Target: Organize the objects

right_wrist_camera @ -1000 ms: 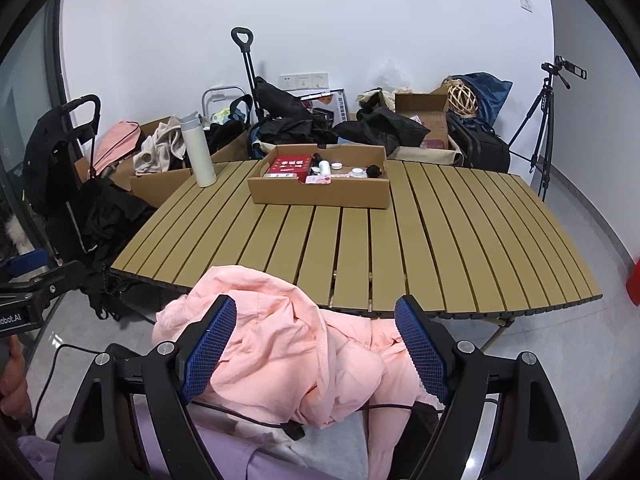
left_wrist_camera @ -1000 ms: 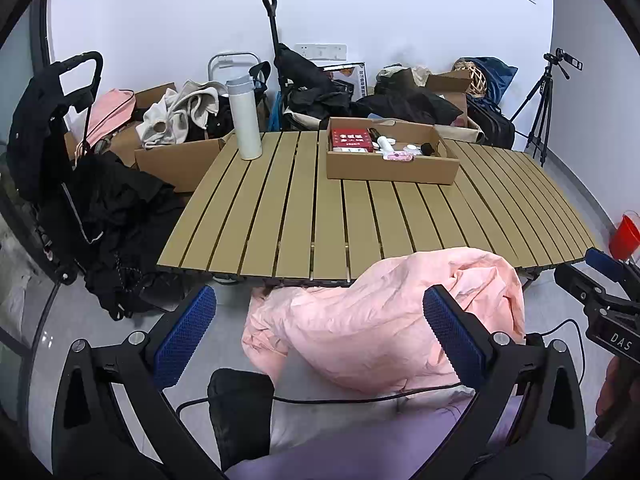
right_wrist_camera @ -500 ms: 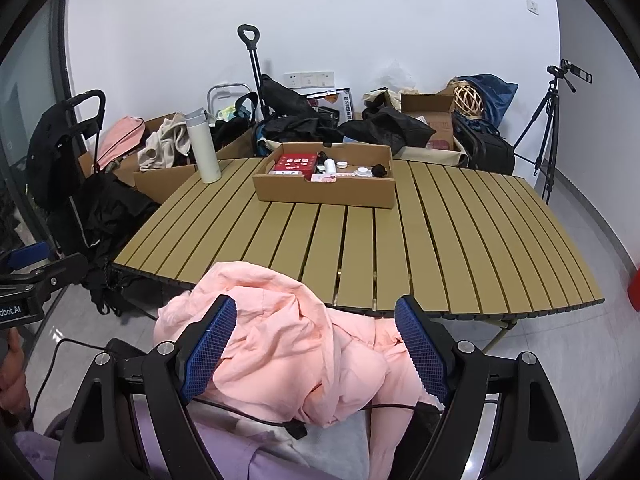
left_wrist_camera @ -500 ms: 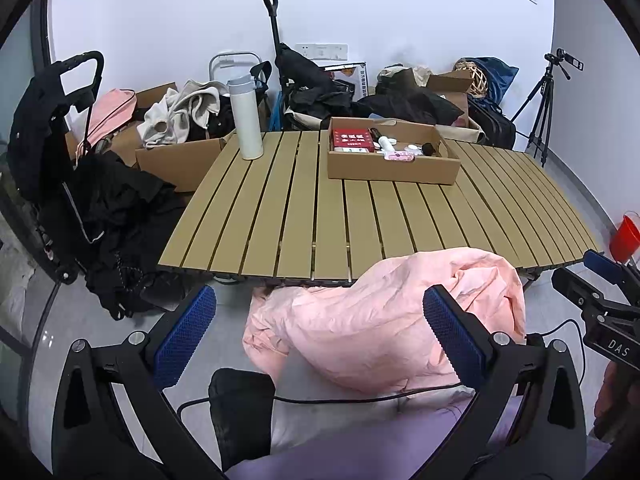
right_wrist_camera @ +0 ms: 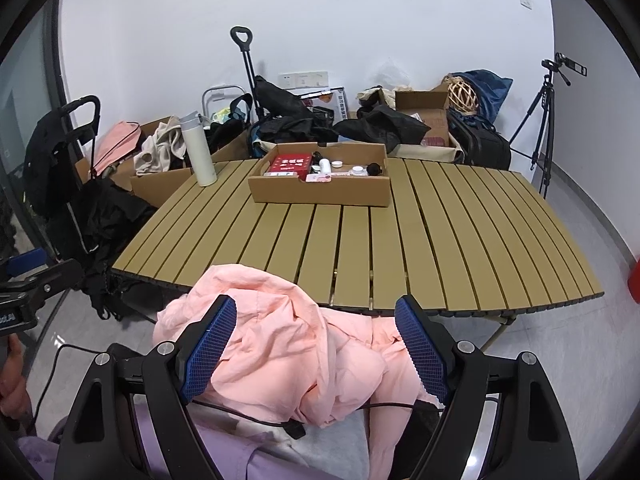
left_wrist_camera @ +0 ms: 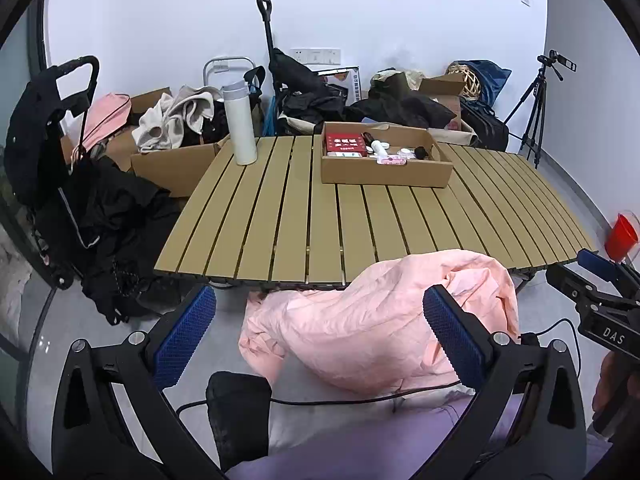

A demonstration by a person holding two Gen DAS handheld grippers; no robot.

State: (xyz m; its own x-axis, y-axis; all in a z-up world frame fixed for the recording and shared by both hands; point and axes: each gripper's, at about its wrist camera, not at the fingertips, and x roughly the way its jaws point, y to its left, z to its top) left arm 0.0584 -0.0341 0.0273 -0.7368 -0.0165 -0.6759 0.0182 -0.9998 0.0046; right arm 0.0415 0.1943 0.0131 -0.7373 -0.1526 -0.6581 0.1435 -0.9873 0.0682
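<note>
A crumpled pink garment (left_wrist_camera: 380, 320) lies on a person's lap just below the near edge of the slatted tan table (left_wrist_camera: 280, 220). My left gripper (left_wrist_camera: 320, 296) hovers over it, open, its blue pads clear of the cloth. In the right wrist view the same pink garment (right_wrist_camera: 288, 344) spreads under my right gripper (right_wrist_camera: 315, 302), which is also open and holds nothing. On the table's far side stands a shallow cardboard box (left_wrist_camera: 384, 174) holding a red packet and small toiletries, the same cardboard box (right_wrist_camera: 320, 192) seen from the right. A tall white bottle (left_wrist_camera: 239, 124) stands at the far left corner.
Bags, dark clothes and open cartons are piled along the back wall (right_wrist_camera: 360, 124). A black stroller with clothes (left_wrist_camera: 52, 140) stands left of the table, a tripod (right_wrist_camera: 546, 120) at the right, a red cup (left_wrist_camera: 620, 236) on the floor. A black cable (right_wrist_camera: 248, 416) crosses the lap.
</note>
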